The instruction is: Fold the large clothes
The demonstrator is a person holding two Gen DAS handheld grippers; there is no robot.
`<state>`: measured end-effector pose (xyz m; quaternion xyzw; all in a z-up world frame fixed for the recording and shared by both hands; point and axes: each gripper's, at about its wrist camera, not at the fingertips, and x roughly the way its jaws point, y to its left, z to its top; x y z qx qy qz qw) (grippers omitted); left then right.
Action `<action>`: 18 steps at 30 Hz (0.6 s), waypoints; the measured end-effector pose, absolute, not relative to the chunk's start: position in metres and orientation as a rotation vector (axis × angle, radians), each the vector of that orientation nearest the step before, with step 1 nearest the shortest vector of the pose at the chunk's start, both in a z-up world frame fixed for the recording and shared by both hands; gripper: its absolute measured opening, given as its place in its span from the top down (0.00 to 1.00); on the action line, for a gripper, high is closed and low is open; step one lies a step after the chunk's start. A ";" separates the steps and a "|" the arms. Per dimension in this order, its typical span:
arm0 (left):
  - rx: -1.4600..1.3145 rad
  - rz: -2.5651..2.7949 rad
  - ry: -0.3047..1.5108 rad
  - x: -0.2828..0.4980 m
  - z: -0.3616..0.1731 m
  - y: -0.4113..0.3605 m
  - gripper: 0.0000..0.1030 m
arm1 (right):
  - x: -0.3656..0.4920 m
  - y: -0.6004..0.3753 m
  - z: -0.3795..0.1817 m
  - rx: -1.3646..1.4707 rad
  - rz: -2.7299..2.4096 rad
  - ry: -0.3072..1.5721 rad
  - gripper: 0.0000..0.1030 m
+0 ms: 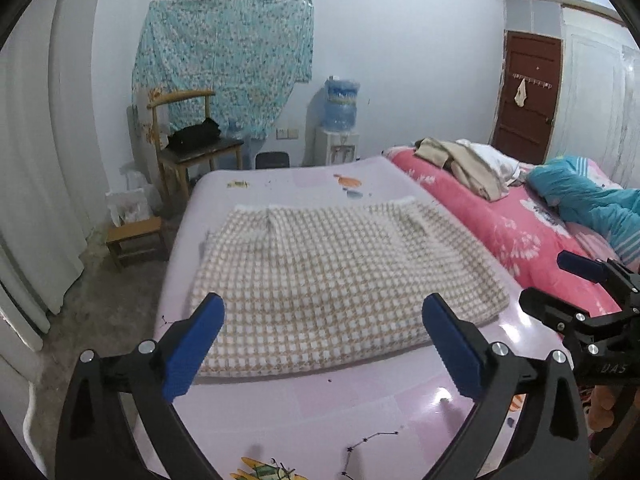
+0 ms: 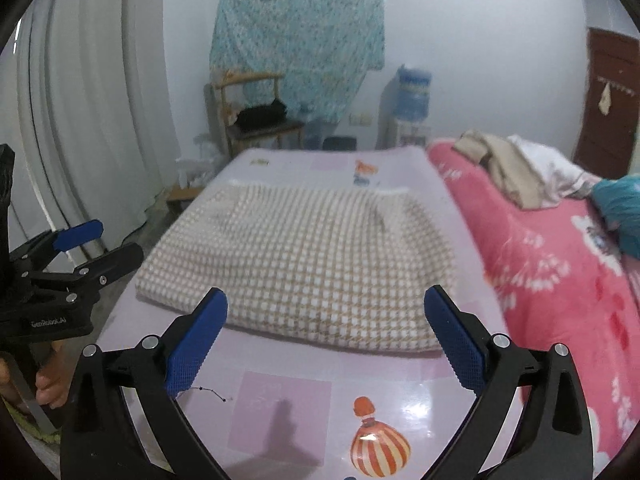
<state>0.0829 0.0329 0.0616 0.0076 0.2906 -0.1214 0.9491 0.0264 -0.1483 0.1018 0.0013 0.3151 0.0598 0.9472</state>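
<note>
A beige-and-white checked garment (image 1: 336,272) lies folded into a flat rectangle on the lilac table (image 1: 320,412); it also shows in the right wrist view (image 2: 312,264). My left gripper (image 1: 324,312) is open and empty, held just above the garment's near edge. My right gripper (image 2: 326,308) is open and empty, held over the near edge too. Each gripper shows in the other's view: the right gripper (image 1: 560,284) at the far right, the left gripper (image 2: 104,240) at the far left, both open.
A pink bed (image 1: 520,232) with beige clothes (image 1: 464,164) and a blue quilt (image 1: 588,196) borders the table's right side. A wooden chair (image 1: 192,148), a low stool (image 1: 136,240), a water dispenser (image 1: 338,120) and white curtains (image 1: 32,200) stand beyond and left.
</note>
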 end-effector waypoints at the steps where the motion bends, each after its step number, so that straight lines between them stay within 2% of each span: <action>1: 0.014 -0.245 0.587 0.081 0.064 0.033 0.05 | 0.022 -0.149 0.107 0.003 0.104 0.627 0.08; 11: 0.042 -0.161 0.527 0.064 0.081 0.024 0.05 | -0.008 -0.158 0.126 -0.028 -0.054 0.499 0.08; 18: 0.093 -0.070 0.534 0.066 0.081 0.013 0.05 | -0.012 -0.163 0.122 -0.031 -0.092 0.491 0.08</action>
